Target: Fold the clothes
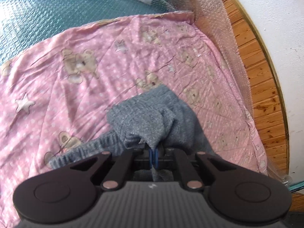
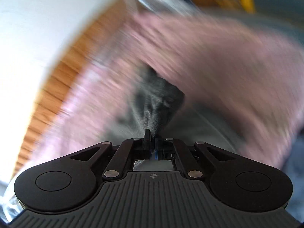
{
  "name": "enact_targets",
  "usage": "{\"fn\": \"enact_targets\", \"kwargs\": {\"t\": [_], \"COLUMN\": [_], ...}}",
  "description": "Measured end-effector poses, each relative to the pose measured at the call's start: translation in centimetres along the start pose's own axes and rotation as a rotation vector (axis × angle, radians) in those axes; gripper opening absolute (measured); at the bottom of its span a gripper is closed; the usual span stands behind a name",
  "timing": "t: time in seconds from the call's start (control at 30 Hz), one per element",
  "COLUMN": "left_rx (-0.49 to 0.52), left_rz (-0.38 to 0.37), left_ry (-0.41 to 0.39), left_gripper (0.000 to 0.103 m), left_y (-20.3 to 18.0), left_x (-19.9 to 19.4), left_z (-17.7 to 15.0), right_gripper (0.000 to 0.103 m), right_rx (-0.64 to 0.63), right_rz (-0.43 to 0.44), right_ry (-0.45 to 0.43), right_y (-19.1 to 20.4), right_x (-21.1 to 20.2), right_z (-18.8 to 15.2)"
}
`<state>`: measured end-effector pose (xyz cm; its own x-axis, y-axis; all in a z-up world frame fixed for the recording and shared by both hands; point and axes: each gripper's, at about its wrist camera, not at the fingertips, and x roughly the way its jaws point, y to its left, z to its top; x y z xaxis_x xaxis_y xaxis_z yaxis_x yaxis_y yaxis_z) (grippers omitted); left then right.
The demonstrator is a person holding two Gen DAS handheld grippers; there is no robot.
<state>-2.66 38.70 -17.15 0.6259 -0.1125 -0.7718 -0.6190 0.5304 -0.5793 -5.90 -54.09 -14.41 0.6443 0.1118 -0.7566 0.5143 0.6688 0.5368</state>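
A grey knitted garment [image 1: 150, 114] lies bunched on a pink quilt [image 1: 79, 87] printed with bears and stars. My left gripper [image 1: 153, 148] is shut on a fold of this grey knit, and a ribbed hem trails off to the lower left. The right wrist view is heavily blurred. There my right gripper [image 2: 151, 133] is shut on a pinch of the same grey garment [image 2: 159, 96], which rises dark and crumpled from the fingertips over the pink quilt [image 2: 218, 53].
Teal bedding under bubble wrap [image 1: 57, 5] lies beyond the quilt's far edge. A wooden bed frame [image 1: 266, 87] and a white wall [image 1: 281, 19] run along the right side in the left wrist view, and along the left side in the right wrist view.
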Motion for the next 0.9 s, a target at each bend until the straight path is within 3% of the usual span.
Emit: {"fn": "enact_targets", "kwargs": {"t": [0.13, 0.3, 0.4, 0.47, 0.53, 0.6, 0.63, 0.7, 0.73, 0.8, 0.9], "left_rx": [-0.006, 0.003, 0.009, -0.018, -0.046, -0.069, -0.075, -0.086, -0.084, -0.069, -0.046], "left_rz": [0.037, 0.082, 0.139, 0.181, 0.220, 0.251, 0.268, 0.302, 0.314, 0.327, 0.343], "left_ry": [0.003, -0.030, -0.039, -0.062, -0.087, -0.123, -0.139, -0.172, -0.186, -0.195, -0.172], "left_gripper": [0.004, 0.006, 0.021, 0.025, 0.031, 0.044, 0.044, 0.045, 0.045, 0.046, 0.045], "left_y": [1.3, 0.6, -0.3, -0.7, -1.2, -2.0, -2.4, -3.2, -3.8, -5.0, -6.7], "left_x": [0.4, -0.4, -0.8, -1.5, -2.4, -3.7, -4.3, -5.5, -6.0, -6.5, -6.5], "left_z": [-1.2, -1.7, -2.5, -3.6, -4.7, -6.0, -6.5, -7.7, -8.3, -9.5, -11.2], "right_gripper": [0.000, 0.000, 0.000, 0.001, 0.012, 0.043, 0.047, 0.045, 0.041, 0.040, 0.038], "right_rx": [0.009, -0.027, -0.089, -0.108, -0.108, -0.117, -0.159, -0.307, -0.388, -0.555, -0.711], "right_rz": [-0.137, -0.138, -0.161, -0.171, -0.186, -0.207, -0.230, -0.275, -0.270, -0.173, -0.030], "right_ry": [0.097, 0.083, 0.083, 0.086, 0.097, 0.098, 0.067, -0.025, -0.064, -0.112, -0.107], "right_y": [-4.2, -4.0, -3.8, -3.8, -4.2, -4.6, -4.5, -3.0, -2.0, 0.8, 4.1], "right_x": [3.5, 2.2, 2.0, 2.1, 1.7, 1.0, 0.1, -2.0, -2.7, -2.8, -0.5], "right_z": [-3.1, -3.3, -3.2, -2.6, -1.8, -1.0, -0.6, 0.0, 0.3, 0.7, 0.7]}}
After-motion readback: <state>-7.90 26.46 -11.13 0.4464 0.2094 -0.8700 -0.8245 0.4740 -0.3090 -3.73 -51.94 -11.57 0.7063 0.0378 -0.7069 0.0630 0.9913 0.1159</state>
